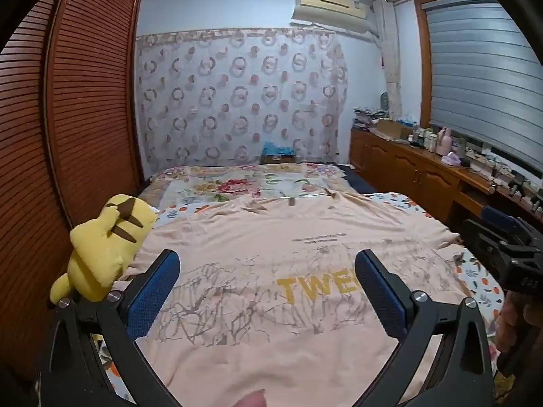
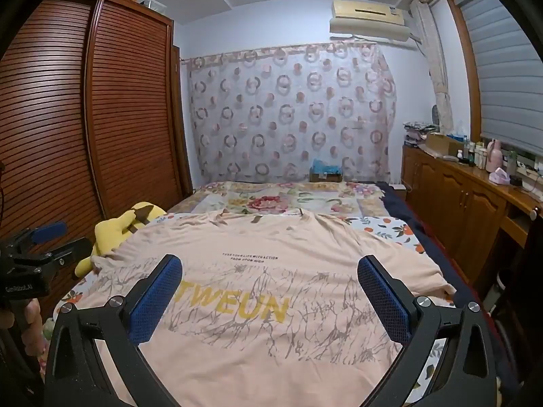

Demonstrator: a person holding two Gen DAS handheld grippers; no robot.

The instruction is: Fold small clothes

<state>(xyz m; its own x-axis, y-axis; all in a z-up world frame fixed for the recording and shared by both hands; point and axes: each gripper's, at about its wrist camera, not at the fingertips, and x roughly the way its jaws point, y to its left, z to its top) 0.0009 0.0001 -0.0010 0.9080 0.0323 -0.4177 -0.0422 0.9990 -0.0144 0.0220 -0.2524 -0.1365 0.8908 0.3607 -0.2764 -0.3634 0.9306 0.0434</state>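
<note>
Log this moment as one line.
shirt flat on bed | left gripper open | right gripper open | fold not started

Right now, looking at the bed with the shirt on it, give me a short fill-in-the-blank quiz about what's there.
1. The peach T-shirt lies spread flat on the ____.
2. The big yellow letters on it read ____.
3. The plush toy beside the shirt is coloured ____.
4. The left gripper and the right gripper both stand ____, holding nothing.

Missing words: bed; TWEUN; yellow; open

Both wrist cams low, fwd over bed [image 1: 400,200], sharing shirt [image 2: 271,356]
</note>
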